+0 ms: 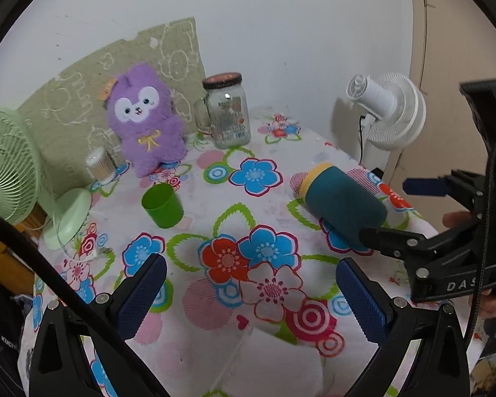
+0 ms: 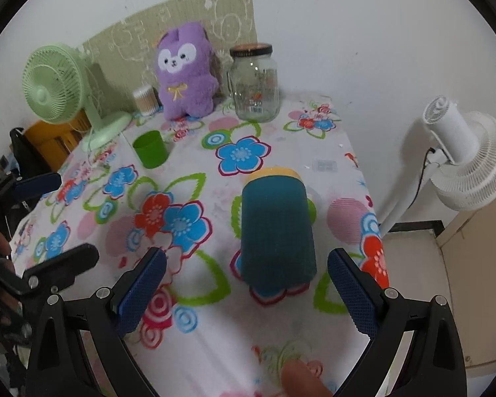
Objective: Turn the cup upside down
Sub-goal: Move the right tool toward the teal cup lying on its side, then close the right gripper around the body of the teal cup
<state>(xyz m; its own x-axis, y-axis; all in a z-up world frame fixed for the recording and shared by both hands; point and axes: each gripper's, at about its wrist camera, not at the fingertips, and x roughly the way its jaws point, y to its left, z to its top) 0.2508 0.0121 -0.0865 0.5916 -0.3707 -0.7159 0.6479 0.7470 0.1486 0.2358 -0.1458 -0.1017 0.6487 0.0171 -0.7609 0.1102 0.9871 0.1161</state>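
A green plastic cup (image 1: 162, 205) (image 2: 149, 149) stands upright, mouth up, on the flowered tablecloth (image 1: 215, 172) at the left, in front of the plush. A teal cylinder with a yellow end (image 1: 342, 206) (image 2: 276, 228) lies on its side near the table's right edge. My right gripper (image 2: 246, 264) (image 1: 396, 211) is open, and the teal cylinder's near end sits just ahead of and between its blue pads (image 2: 350, 291). My left gripper (image 1: 249, 274) (image 2: 62, 216) is open over the tablecloth's middle with nothing between its fingers, well short of the green cup.
At the back stand a purple plush (image 1: 145, 115), a glass jar mug with a lid (image 1: 228, 112) and a cotton swab box (image 1: 99, 165). A green fan (image 1: 10, 165) stands left, a white fan (image 1: 390, 112) off the right edge. A fingertip (image 2: 301, 380) shows at the bottom.
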